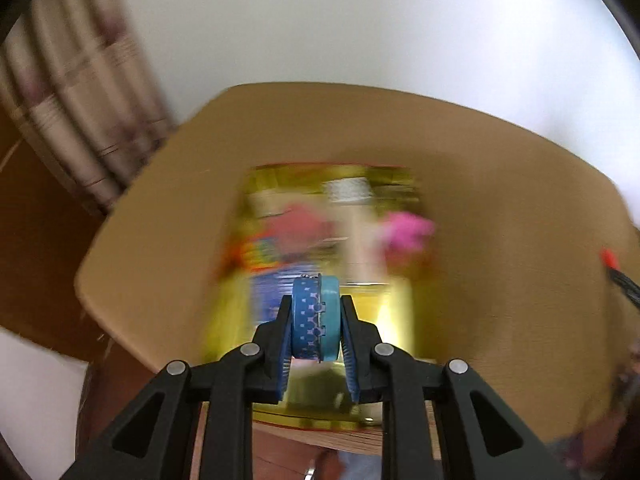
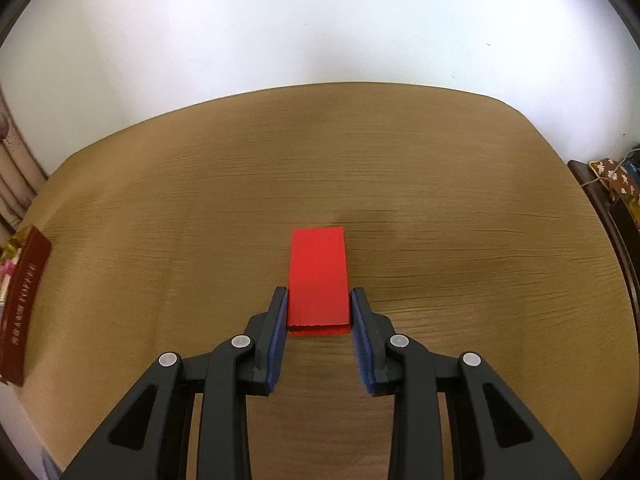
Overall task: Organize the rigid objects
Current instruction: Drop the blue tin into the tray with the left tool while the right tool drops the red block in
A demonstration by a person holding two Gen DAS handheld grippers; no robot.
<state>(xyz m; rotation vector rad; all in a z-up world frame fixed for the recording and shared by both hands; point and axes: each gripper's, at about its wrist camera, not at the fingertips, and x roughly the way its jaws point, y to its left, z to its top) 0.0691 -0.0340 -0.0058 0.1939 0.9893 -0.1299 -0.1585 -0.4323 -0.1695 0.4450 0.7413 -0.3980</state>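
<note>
Left gripper: pinching a blue tape roll across its flat faces, roll standing on edge between the pads, raised over the gold box.
Tape roll: rigid, light; patterned dark half and plain teal half. Rounded rim could roll, so the flat-face hold looks right.
Gold box: on the table, directly beyond the left gripper; contents a colour smear (motion blur, nothing identifiable).
Right gripper: closed against the long sides of a red block near its near end; block projects forward over the table, well right of the gold box.
Red block: stiff, smooth-faced, probably light; an end hold may let it pivot, mid-length safer.
Writing: pale characters on the box's dark red side panel, too small to read. No brands legible.
</note>
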